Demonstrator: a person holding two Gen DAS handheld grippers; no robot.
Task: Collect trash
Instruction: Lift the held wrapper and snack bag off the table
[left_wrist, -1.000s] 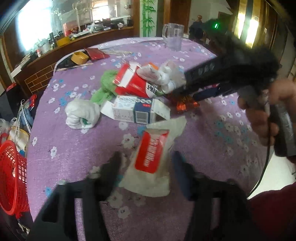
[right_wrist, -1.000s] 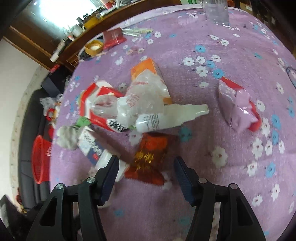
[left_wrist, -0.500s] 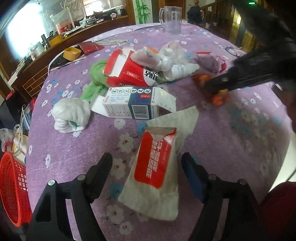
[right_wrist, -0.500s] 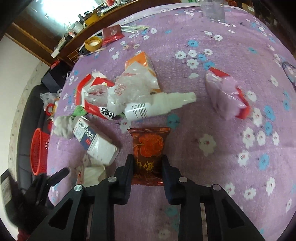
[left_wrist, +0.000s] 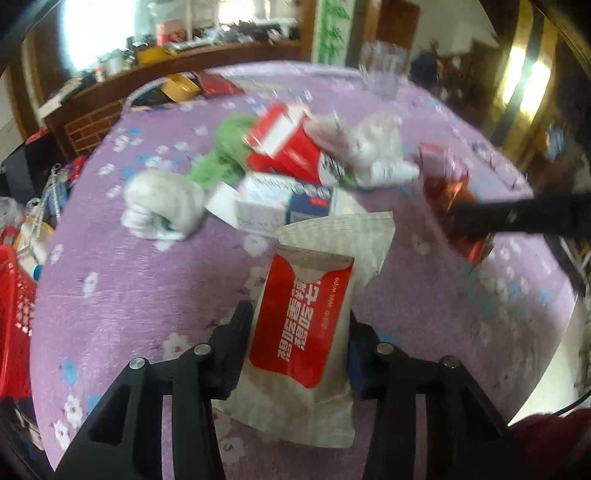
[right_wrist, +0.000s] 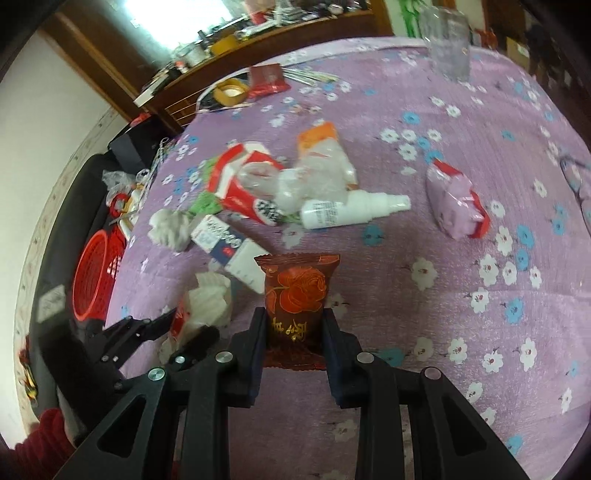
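Note:
My left gripper (left_wrist: 299, 317) straddles a beige wet wipe packet (left_wrist: 306, 314) with a red label; its jaws are closing and both pads touch the packet's sides. My right gripper (right_wrist: 293, 325) is shut on a brown snack packet (right_wrist: 295, 291) printed with a red rose and holds it above the purple flowered tablecloth (right_wrist: 461, 332). In the left wrist view, the right gripper (left_wrist: 465, 218) comes in from the right as a black bar with the snack packet (left_wrist: 447, 192) at its tip. In the right wrist view, the left gripper (right_wrist: 181, 328) sits low on the left at the wet wipe packet (right_wrist: 210, 299).
A trash pile lies mid-table: a red and white carton (right_wrist: 240, 184), a blue and white box (right_wrist: 229, 247), a white wad (right_wrist: 170, 229), a spray bottle (right_wrist: 351, 210) and a pink packet (right_wrist: 454, 203). A red basket (right_wrist: 92, 280) stands off the table's left edge. A glass jug (right_wrist: 450, 48) stands at the far side.
The right gripper shut on the brown snack packet and lifted it off the cloth. The left jaws widened, then narrowed onto the wet wipe packet.

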